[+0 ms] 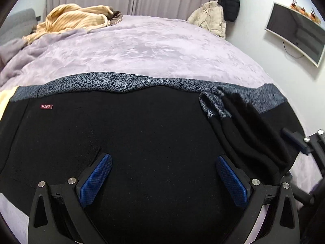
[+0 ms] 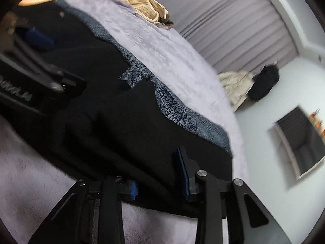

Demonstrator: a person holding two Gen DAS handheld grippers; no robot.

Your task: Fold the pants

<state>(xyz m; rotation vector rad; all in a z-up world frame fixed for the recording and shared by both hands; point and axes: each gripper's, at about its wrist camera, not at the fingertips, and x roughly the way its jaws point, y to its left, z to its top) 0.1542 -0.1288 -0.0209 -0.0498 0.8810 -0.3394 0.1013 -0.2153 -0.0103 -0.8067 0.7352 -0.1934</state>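
Item: black fleece pants with grey speckled lining (image 1: 142,142), lying flat across the lilac plush bed (image 1: 152,46).
Left claw (image 1: 162,174) is hovering wide open, gripping nothing, over the cloth's middle at 6 o'clock, seemingly positioning for a grasp. Right claw (image 2: 160,174) is reaching over the pants' edge; blur and dark cloth are hiding whether it is gripping. Bunched folds (image 1: 249,134) are sitting at 3 o'clock.

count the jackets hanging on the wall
2: a beige jacket by the far edge of the bed, and a black jacket just right of it, higher up. More could hang out of view.
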